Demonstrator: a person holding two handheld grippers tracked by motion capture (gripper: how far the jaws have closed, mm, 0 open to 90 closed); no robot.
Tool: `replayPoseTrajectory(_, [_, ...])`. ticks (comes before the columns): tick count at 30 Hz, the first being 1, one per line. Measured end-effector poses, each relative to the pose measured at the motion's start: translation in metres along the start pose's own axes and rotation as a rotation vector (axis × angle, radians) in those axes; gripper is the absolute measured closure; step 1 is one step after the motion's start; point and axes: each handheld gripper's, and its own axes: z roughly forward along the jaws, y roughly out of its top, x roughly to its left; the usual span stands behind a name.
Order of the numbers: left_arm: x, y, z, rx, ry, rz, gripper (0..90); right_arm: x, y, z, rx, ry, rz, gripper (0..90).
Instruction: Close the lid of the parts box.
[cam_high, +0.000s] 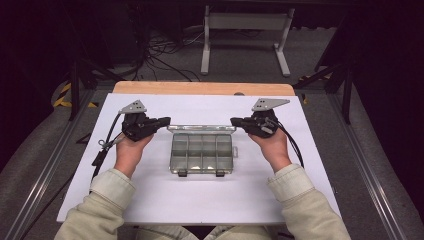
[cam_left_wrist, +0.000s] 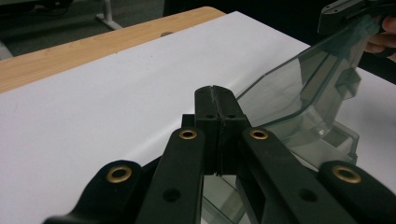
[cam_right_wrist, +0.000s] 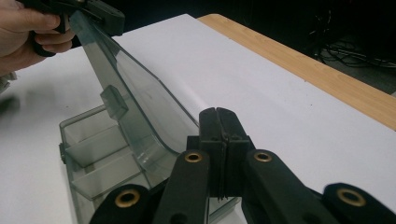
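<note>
The box (cam_high: 202, 154) is placed near the middle of the table (cam_high: 150, 195). Its lid (cam_high: 201, 128) is raised upright, gripped at both ends by the closed left gripper (cam_high: 166, 120) and right gripper (cam_high: 233, 121). Probably the opening is nearly done; the compartments look empty.

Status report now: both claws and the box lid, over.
Left claw shut on raised clear plastic lid, left corner. Right claw shut on its right corner. Clear compartment box open, on white table. Nothing in the way.
</note>
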Motion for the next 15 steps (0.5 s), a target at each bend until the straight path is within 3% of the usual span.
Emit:
replayPoseTrajectory(11, [-0.009, -0.004, -0.013, -0.001, -0.028, 0.0, 89.7, 0.013, -0.002, -0.011, -0.011, 0.013, -0.022, 90.0])
replayPoseTrajectory(14, [-0.013, -0.006, -0.014, 0.018, -0.009, 0.038, 89.7, 0.018, -0.002, -0.015, -0.019, 0.006, -0.04, 90.0])
replayPoseTrajectory(15, [-0.015, -0.006, -0.014, 0.023, -0.025, 0.036, 89.7, 0.02, -0.002, -0.017, -0.022, 0.009, -0.041, 90.0])
